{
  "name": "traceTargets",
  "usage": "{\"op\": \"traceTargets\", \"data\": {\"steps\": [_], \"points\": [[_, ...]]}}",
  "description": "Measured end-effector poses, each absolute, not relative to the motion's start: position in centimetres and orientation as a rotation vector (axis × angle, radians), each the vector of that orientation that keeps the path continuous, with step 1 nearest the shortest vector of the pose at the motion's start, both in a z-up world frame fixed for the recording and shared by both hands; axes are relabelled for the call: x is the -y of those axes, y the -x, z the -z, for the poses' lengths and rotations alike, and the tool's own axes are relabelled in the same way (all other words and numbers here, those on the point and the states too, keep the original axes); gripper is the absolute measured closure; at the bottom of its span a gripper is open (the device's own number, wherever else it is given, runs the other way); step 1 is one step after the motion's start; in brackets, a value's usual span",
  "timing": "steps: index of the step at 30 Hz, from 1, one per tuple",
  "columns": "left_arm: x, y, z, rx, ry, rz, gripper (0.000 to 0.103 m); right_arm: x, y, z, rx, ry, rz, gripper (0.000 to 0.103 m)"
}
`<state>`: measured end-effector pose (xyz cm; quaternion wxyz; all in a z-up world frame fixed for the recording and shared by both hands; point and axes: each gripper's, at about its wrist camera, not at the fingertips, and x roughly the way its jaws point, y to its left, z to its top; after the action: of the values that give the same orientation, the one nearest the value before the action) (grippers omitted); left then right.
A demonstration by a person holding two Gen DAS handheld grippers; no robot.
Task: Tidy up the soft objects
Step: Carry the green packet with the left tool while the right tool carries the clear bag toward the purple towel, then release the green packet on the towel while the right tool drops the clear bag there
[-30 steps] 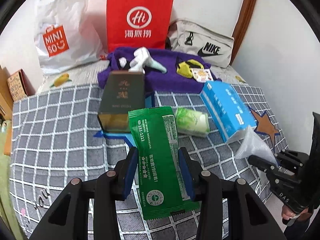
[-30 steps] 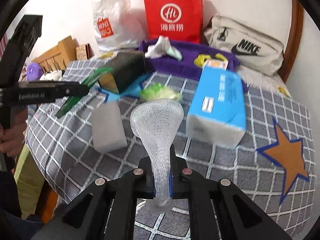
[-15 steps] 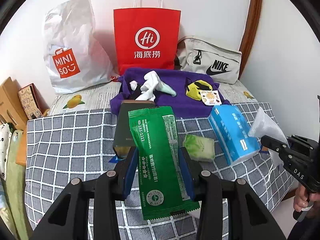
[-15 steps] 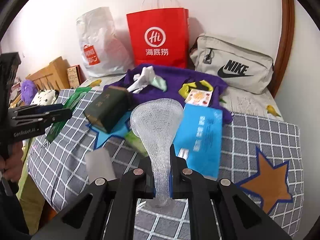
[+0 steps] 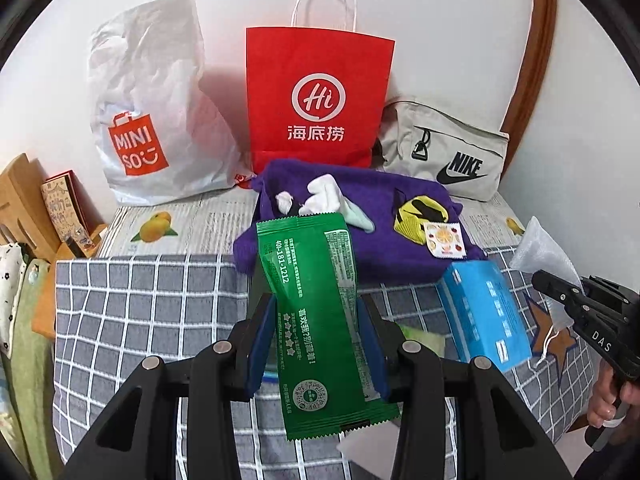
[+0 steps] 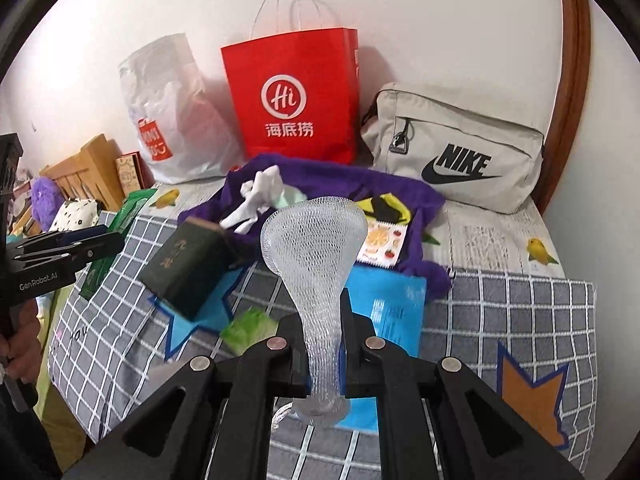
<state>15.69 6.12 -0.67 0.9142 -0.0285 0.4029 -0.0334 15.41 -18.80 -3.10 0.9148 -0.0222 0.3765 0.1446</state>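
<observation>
"MINISO" on white bag (image 5: 160, 120), "Hi" on red bag (image 5: 318, 100), "NIKE" on beige pouch (image 5: 444, 152).

Counts: 2 hand-held grippers, left (image 5: 316, 344) and right (image 6: 322, 344). 3 bags at the wall: 1 red paper bag (image 5: 318, 96), 1 white plastic bag (image 5: 156, 112), 1 beige pouch (image 5: 444, 160). 1 green packet (image 5: 320, 320), 1 mesh bag (image 6: 314, 248), 1 blue tissue pack (image 5: 484, 316), 1 dark box (image 6: 188, 264), 1 purple cloth (image 5: 384, 240).
</observation>
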Motion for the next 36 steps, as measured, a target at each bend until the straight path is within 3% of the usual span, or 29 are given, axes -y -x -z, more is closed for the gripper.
{"op": "traceTargets", "data": {"steps": [14,36], "points": [[-6.5,-21.8,0.6,-0.852,0.041,0.065,0.064,19.3,-21.0,2.5,-0.782,0.037,-0.280,0.094],[-6.8,-33.5,5.1,-0.987,0.087,0.131,0.063,18.2,-32.5,6.7,-0.867,0.028,-0.315,0.094]]}}
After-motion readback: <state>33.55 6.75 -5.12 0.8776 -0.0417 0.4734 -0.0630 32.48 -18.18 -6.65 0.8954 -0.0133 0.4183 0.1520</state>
